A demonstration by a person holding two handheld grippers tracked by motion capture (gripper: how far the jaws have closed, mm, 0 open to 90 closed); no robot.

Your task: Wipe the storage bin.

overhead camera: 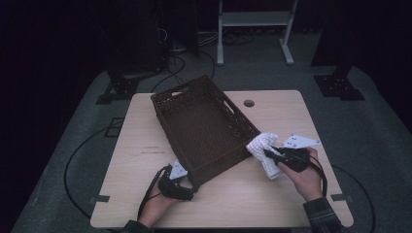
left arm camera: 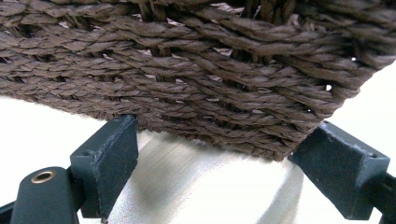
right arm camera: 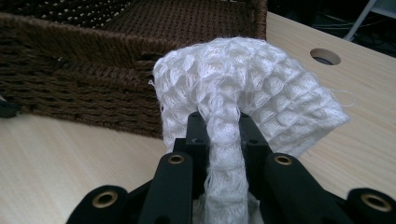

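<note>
Cloth (overhead camera: 261,144) first: white, waffle-woven, pinched by a fold between the closed jaws of right gripper (overhead camera: 268,153), held up over the table (overhead camera: 145,145) just beside the near right corner of the brown woven basket (overhead camera: 182,87). Judged as the step in hand: carrying that cloth over the rim and laying it inside.

Hold the pinch firm until well over the basket floor. Lift high enough for the drooping tail to clear the rim, or risk snagging it on the rough weave and dragging the basket along. Come in across the near right wall rather than over the corner itself. Lower toward the middle of the basket floor, then open the jaws wide and draw straight up, to avoid pulling loops of the waffle weave back out.

Left gripper (overhead camera: 189,180): jaws spread wide, straddling the basket's other near corner, tips against the weave low on the wall. Squeezing or merely bracing: cannot tell, even from the left gripper view. Either way, leave it there as a stop against sliding. Avoid levering that corner upward and so raising the rim in the cloth's path. Afterwards, check for any part of the cloth draped over the rim, and tuck it in only if needed.
</note>
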